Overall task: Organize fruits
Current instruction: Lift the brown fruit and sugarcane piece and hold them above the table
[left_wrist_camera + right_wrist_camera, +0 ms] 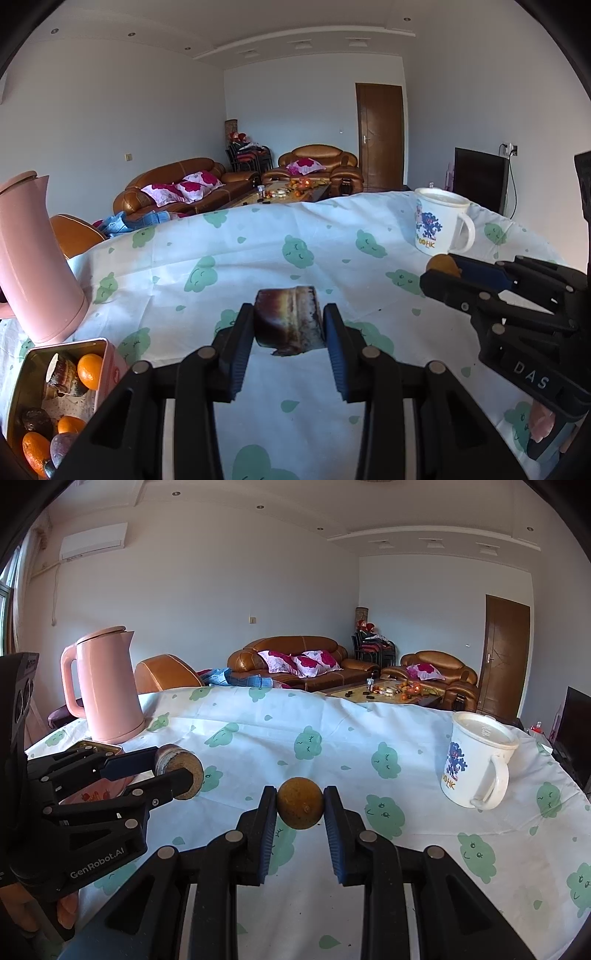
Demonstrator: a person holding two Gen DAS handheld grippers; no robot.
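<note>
My left claw (289,328) grips a dark cut fruit chunk (288,320) — my right claw (300,806) clamps a small round orange (300,803) — above the desk (332,738).

Both wrist cams look fwd, low over tablecloth (295,229) (shared: mug (476,760)).

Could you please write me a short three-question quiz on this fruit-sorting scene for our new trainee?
1. True or false: the left gripper is shut on a dark brown cut chunk of fruit.
2. What does the right gripper hold? A) a small round yellow-brown fruit B) a spoon C) nothing
3. Fill in: the open pink tin box holding oranges lies in front of the tall pink ____.

Key: 1 true; 2 A; 3 kettle. The white printed mug stands apart on the patterned tablecloth.
</note>
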